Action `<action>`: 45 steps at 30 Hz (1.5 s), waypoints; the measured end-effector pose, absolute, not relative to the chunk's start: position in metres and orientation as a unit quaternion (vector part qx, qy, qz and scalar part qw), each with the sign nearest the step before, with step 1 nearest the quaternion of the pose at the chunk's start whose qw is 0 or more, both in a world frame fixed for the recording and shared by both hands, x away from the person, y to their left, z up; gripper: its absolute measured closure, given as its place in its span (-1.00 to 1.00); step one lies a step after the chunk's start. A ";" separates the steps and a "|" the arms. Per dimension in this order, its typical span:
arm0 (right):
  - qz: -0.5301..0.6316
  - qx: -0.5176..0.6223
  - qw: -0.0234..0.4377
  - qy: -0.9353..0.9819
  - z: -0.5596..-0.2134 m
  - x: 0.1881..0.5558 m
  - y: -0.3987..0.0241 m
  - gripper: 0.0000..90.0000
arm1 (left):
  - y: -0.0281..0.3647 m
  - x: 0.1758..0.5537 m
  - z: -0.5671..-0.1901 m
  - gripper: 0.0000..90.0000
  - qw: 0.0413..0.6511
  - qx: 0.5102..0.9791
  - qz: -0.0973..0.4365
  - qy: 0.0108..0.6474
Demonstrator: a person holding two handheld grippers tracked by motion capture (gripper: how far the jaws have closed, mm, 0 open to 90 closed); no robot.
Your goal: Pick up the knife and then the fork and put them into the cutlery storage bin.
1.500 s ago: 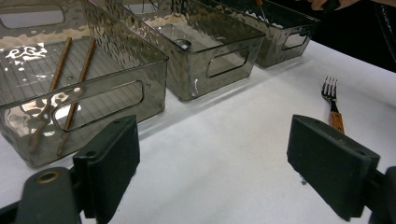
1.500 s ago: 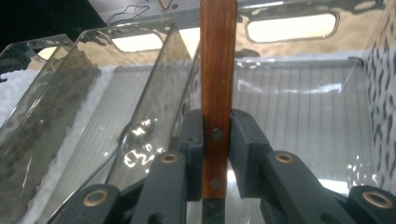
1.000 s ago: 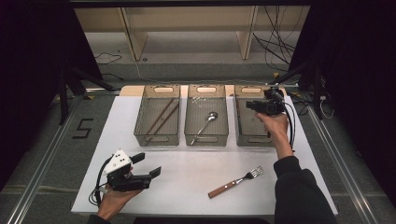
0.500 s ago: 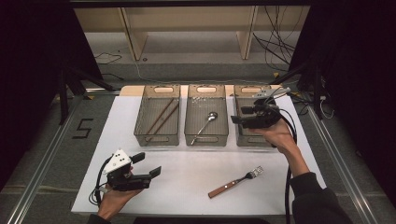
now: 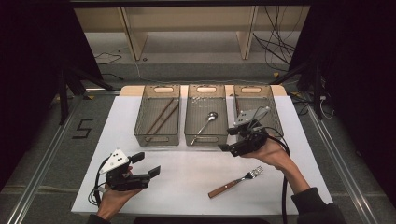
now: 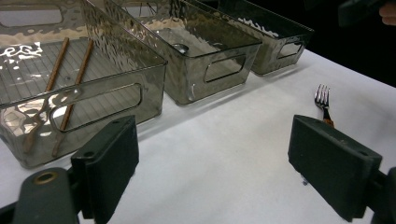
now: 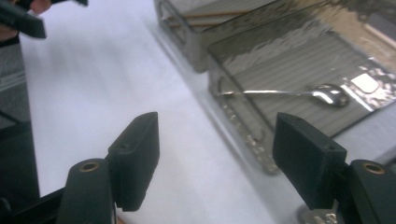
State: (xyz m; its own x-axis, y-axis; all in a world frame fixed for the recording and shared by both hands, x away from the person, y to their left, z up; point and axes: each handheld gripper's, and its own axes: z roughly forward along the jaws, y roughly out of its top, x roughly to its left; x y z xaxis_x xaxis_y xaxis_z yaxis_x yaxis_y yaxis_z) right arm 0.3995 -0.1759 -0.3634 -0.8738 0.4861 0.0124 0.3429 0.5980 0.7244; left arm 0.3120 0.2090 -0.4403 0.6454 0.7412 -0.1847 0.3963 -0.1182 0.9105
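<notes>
Right gripper (image 5: 229, 139) empty over the tabletop (image 5: 187, 177), fork (image 5: 236, 181) lying loose below it.

Three clear bins stand in a row: the left bin (image 5: 158, 122) holds chopsticks (image 5: 161, 117), the middle bin (image 5: 204, 120) a spoon (image 5: 205, 122), the right bin (image 5: 259, 107) sits behind the right hand. Nothing lies between gripper and fork. The right jaws stand wide apart, having just been opening, with nothing between them. The left gripper (image 5: 145, 165) rests near the front edge, jaws apart and empty. Since the earlier frame the right gripper has come back from over the right bin toward the fork; the left has stayed put.
</notes>
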 end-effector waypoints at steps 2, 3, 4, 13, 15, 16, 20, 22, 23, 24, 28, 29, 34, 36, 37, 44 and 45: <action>0.376 0.228 0.087 0.894 -0.367 0.397 -0.174 -0.30 | 0.209 0.312 -0.440 -0.65 0.537 0.732 0.159 0.389; 0.374 0.224 0.085 0.896 -0.369 0.395 -0.173 -0.31 | 0.208 0.312 -0.440 -0.65 0.537 0.732 0.158 0.388; 0.371 0.222 0.084 0.898 -0.370 0.394 -0.173 -0.32 | 0.208 0.312 -0.440 -0.65 0.538 0.732 0.158 0.388; 0.339 0.189 0.059 0.920 -0.388 0.379 -0.171 -0.40 | 0.208 0.312 -0.441 -0.65 0.536 0.733 0.156 0.390; 0.327 0.175 0.052 0.927 -0.393 0.375 -0.169 -0.40 | 0.208 0.312 -0.441 -0.65 0.534 0.735 0.157 0.388; 0.318 0.170 0.049 0.931 -0.396 0.372 -0.168 -0.40 | 0.208 0.312 -0.441 -0.65 0.534 0.735 0.157 0.388; 0.276 0.140 0.043 0.950 -0.407 0.363 -0.162 -0.35 | 0.208 0.312 -0.441 -0.65 0.534 0.735 0.158 0.388; 0.262 0.129 0.039 0.955 -0.411 0.361 -0.161 -0.32 | 0.208 0.312 -0.441 -0.65 0.534 0.735 0.157 0.388; 0.257 0.125 0.036 0.958 -0.413 0.360 -0.160 -0.31 | 0.208 0.312 -0.441 -0.65 0.534 0.735 0.158 0.388; 0.252 0.121 0.036 0.959 -0.416 0.360 -0.160 -0.30 | 0.208 0.312 -0.441 -0.65 0.535 0.734 0.158 0.388; 0.216 0.110 0.048 0.969 -0.424 0.358 -0.156 -0.26 | 0.207 0.311 -0.441 -0.65 0.533 0.736 0.158 0.386; 0.207 0.109 0.049 0.971 -0.427 0.358 -0.155 -0.25 | 0.207 0.311 -0.441 -0.65 0.533 0.737 0.157 0.384; 0.185 0.095 0.047 0.977 -0.435 0.359 -0.153 -0.23 | 0.207 0.311 -0.441 -0.65 0.534 0.736 0.158 0.384; 0.179 0.091 0.045 0.979 -0.437 0.358 -0.152 -0.21 | 0.207 0.311 -0.441 -0.65 0.535 0.736 0.158 0.384; 0.175 0.087 0.045 0.980 -0.439 0.357 -0.152 -0.21 | 0.207 0.311 -0.441 -0.65 0.535 0.736 0.158 0.383; 0.153 0.081 0.036 0.984 -0.447 0.355 -0.150 -0.17 | 0.206 0.311 -0.441 -0.65 0.535 0.737 0.157 0.383; 0.152 0.079 0.037 0.984 -0.447 0.356 -0.150 -0.17 | 0.206 0.311 -0.441 -0.65 0.535 0.737 0.157 0.383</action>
